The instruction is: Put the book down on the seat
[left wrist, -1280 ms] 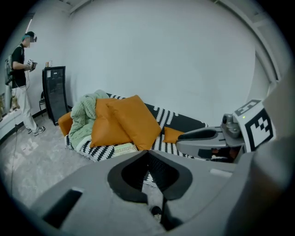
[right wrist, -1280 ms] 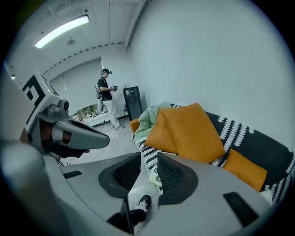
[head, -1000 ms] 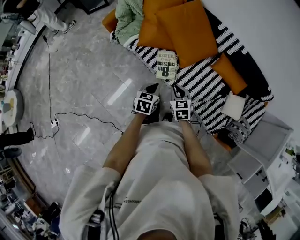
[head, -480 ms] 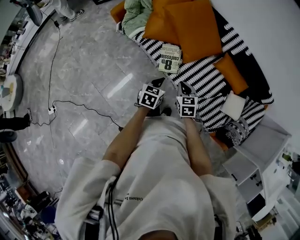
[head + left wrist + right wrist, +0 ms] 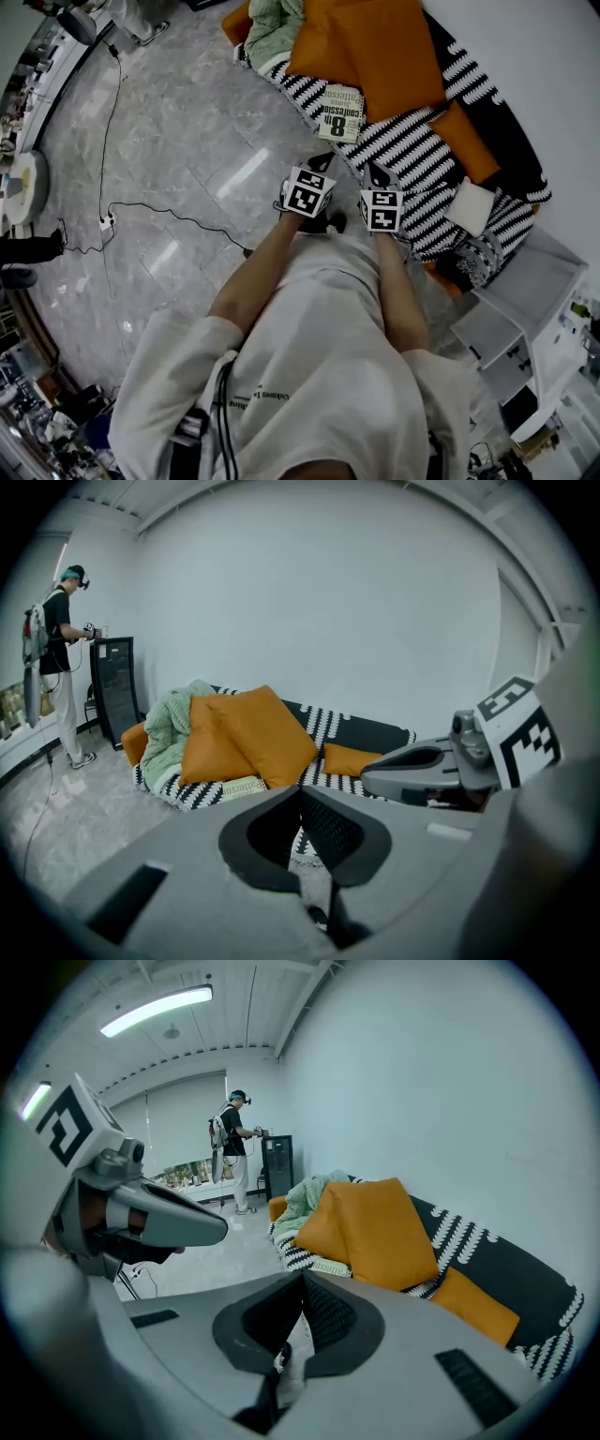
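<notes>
The sofa (image 5: 412, 155) is black with white zigzag stripes. The cushions (image 5: 398, 56) are orange, the knitted blanket (image 5: 272, 23) pale green. The book (image 5: 340, 113) is cream with black lettering. The floor (image 5: 169, 141) is grey, marbled.

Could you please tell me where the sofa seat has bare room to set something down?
The widest bare stretch of striped seat lies between the book and the white pillow, in front of the small orange cushion. The far end is crowded: big orange cushions and the green blanket pile up there.
</notes>
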